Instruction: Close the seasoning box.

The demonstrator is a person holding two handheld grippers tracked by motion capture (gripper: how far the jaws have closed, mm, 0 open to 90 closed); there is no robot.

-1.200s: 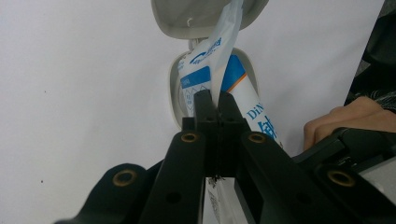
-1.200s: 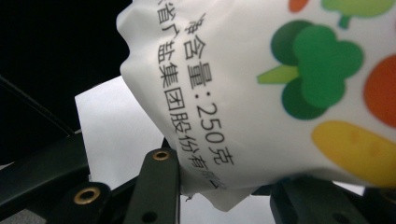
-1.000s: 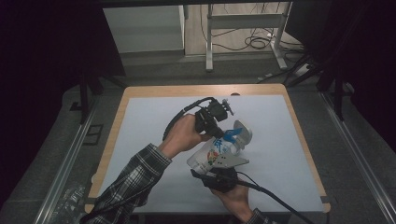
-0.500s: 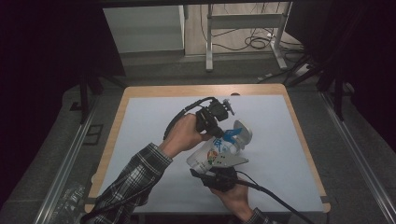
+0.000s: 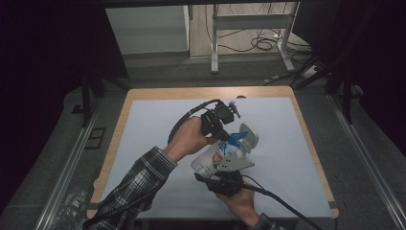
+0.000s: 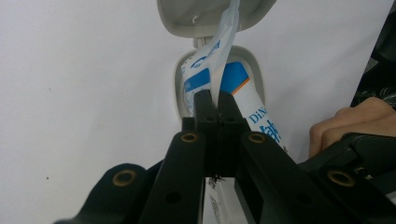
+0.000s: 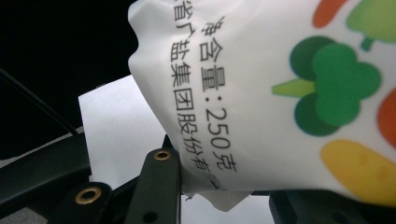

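Soft white plastic pouch (image 5: 225,155) with printed vegetables and a hinged grey flip cap (image 6: 212,14), standing open, held just above the pale table (image 5: 297,143) between the two tools. The right gripper (image 5: 225,182) clamps the pouch's lower body, its jaws partly closed on the bulging film, which crowds its camera (image 7: 289,93). The left gripper (image 6: 214,106), beyond it, has its jaws fully together, pinching a thin strip of film (image 6: 219,46) that rises out of the spout opening just ahead of its tips. The pouch looks light, limp and slippery; it likely deforms under pressure, so hold it low on the filled body and by the stiff cap collar
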